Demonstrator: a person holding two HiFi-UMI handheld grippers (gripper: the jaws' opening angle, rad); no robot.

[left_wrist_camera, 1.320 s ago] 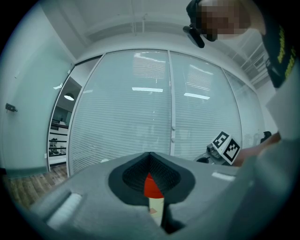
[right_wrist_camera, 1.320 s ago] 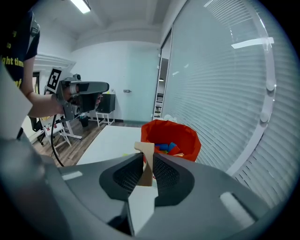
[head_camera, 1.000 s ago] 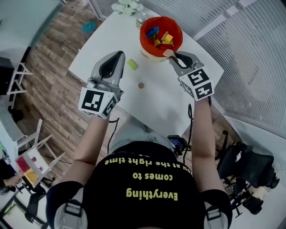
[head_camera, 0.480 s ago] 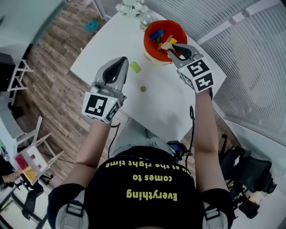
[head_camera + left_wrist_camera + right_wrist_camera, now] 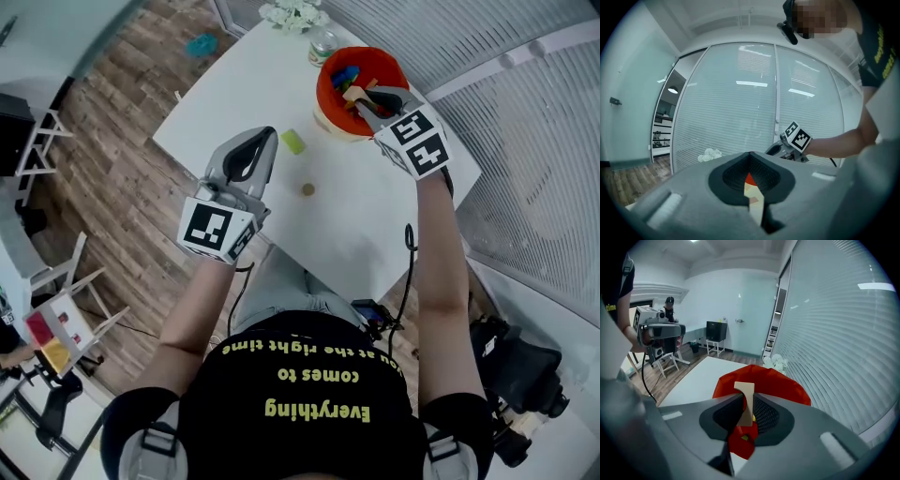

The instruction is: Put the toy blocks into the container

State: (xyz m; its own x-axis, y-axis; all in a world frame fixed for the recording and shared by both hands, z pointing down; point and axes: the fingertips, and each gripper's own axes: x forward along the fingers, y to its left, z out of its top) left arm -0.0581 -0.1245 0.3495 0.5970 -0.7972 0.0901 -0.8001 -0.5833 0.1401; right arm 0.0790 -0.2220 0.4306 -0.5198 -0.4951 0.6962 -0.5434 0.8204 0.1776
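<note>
The right gripper (image 5: 364, 101) pinches a tan block (image 5: 745, 392) between its jaws, tilted down over the open mouth of the red container (image 5: 326, 94), which stands at the table's (image 5: 375, 216) far edge with other coloured blocks inside. The left gripper (image 5: 267, 139) hangs level above the table's near left part, its jaws pressed together on nothing. A green block (image 5: 293, 142) lies just beyond its tip, and a small round brown piece (image 5: 307, 189) lies to its right.

Black yellow-lettered T-shirt (image 5: 300, 398); grey left gripper (image 5: 269, 134) and right gripper (image 5: 360, 99) with black-and-white marker cubes (image 5: 214, 230).
</note>
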